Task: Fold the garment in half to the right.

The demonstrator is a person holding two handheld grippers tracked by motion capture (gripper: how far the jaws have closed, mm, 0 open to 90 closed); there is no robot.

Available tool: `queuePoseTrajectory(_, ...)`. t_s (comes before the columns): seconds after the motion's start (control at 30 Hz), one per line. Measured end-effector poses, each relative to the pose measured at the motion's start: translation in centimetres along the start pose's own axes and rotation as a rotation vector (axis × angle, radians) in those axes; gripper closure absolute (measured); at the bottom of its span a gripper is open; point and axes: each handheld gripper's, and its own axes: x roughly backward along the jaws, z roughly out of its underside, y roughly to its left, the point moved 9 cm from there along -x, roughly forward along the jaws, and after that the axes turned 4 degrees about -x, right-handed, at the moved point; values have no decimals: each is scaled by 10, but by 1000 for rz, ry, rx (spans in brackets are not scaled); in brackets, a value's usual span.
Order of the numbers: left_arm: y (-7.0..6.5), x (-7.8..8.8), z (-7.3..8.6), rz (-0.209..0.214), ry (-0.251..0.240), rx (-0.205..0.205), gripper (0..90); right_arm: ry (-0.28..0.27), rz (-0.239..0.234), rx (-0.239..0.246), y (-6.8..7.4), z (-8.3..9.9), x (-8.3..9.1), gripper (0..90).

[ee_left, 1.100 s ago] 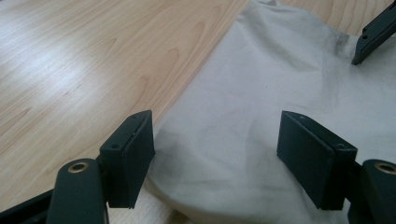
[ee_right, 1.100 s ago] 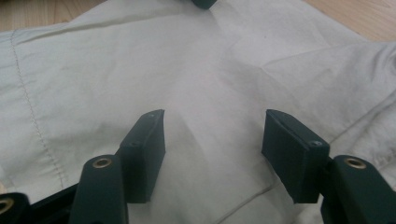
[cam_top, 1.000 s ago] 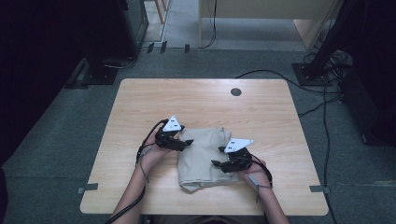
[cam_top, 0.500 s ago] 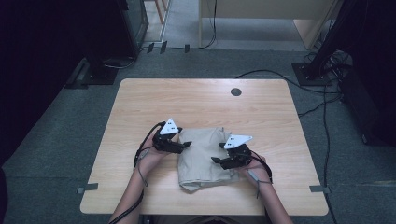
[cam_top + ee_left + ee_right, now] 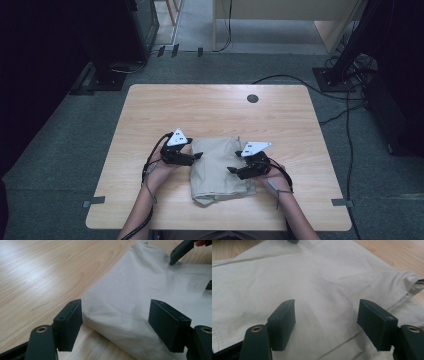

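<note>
Folded beige cloth (image 5: 218, 169), lightly creased

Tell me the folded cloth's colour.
Plain pale beige folded cloth, no pattern; clearest in the right gripper view.

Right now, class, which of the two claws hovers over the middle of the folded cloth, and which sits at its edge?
The right claw hovers over the folded beige cloth; its view shows fabric behind both jaws. The left claw straddles the cloth's edge, one jaw over bare table.
</note>
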Motion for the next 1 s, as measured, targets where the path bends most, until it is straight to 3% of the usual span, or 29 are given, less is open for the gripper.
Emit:
queuePoseTrajectory(0.47,-5,12,8,-20,-6,43,276,-12,51,25,-16,-9,-5,293)
queuePoseTrajectory(0.73,-5,11,15,-34,20,36,276,15,72,10,-21,-4,-13,293)
queuePoseTrajectory(0.9,-5,8,19,-38,29,34,276,19,72,-27,-24,0,-14,294)
queuePoseTrajectory(1.0,-5,10,16,-29,6,63,276,12,72,-33,-24,1,-13,293)
